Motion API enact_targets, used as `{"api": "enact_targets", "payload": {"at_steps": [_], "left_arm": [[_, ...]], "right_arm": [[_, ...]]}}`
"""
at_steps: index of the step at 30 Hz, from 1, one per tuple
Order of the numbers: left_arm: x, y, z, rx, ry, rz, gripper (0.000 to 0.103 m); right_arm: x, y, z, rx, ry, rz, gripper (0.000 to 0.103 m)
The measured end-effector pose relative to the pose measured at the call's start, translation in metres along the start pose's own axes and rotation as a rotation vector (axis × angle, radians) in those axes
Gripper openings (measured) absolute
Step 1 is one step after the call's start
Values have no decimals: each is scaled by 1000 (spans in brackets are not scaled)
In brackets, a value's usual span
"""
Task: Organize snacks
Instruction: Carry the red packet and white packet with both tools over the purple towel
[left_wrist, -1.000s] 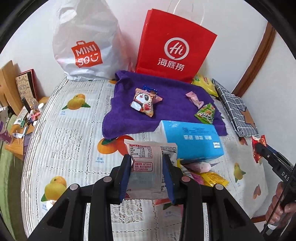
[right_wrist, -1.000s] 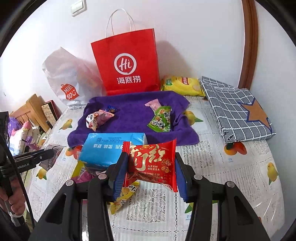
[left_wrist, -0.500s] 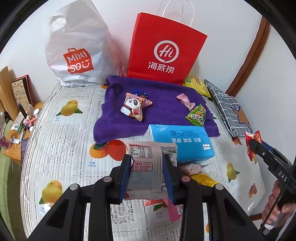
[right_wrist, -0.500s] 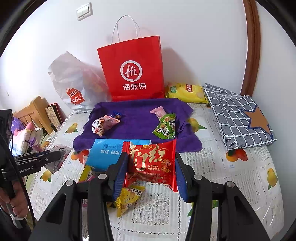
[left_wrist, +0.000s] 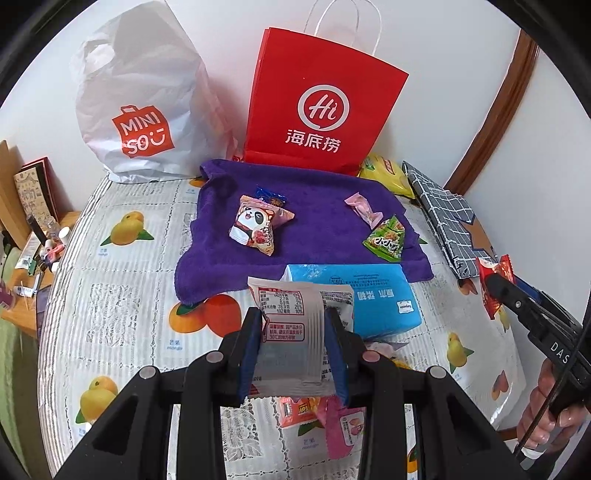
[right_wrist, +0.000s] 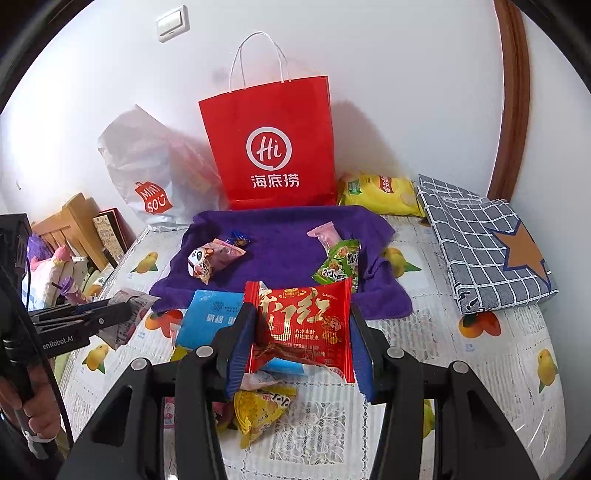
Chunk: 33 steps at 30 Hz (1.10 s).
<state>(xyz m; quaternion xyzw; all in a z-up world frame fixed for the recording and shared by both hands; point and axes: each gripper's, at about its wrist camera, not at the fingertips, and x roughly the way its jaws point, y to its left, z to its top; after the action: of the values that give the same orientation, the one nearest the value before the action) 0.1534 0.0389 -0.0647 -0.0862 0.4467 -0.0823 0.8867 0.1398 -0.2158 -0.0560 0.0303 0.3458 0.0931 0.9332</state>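
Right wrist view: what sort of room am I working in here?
Most likely a home, perhaps a bedroom: a table with a fruit-print cover pushed against a white wall, a light switch above it, shopping bags and clutter on a wooden shelf at the left.

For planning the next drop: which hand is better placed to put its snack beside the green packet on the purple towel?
Right. The right gripper holds the red packet just before the green packet.

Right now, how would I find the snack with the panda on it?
Look for the tall red paper bag against the wall; a purple towel lies spread in front of it. On the towel's left part sits the panda snack packet, pink and white with a cartoon panda face, bigger than the little blue candy behind it.
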Motion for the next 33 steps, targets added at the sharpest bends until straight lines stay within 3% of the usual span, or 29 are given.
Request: {"api": "enact_targets", "payload": {"at_steps": [23, 33], "left_arm": [[22, -1, 31, 19, 2, -36, 33], [38, 16, 45, -6, 6, -34, 33]], "right_arm": [[37, 11, 22, -17, 30, 7, 48], [56, 9, 35, -8, 37, -6, 48]]}}
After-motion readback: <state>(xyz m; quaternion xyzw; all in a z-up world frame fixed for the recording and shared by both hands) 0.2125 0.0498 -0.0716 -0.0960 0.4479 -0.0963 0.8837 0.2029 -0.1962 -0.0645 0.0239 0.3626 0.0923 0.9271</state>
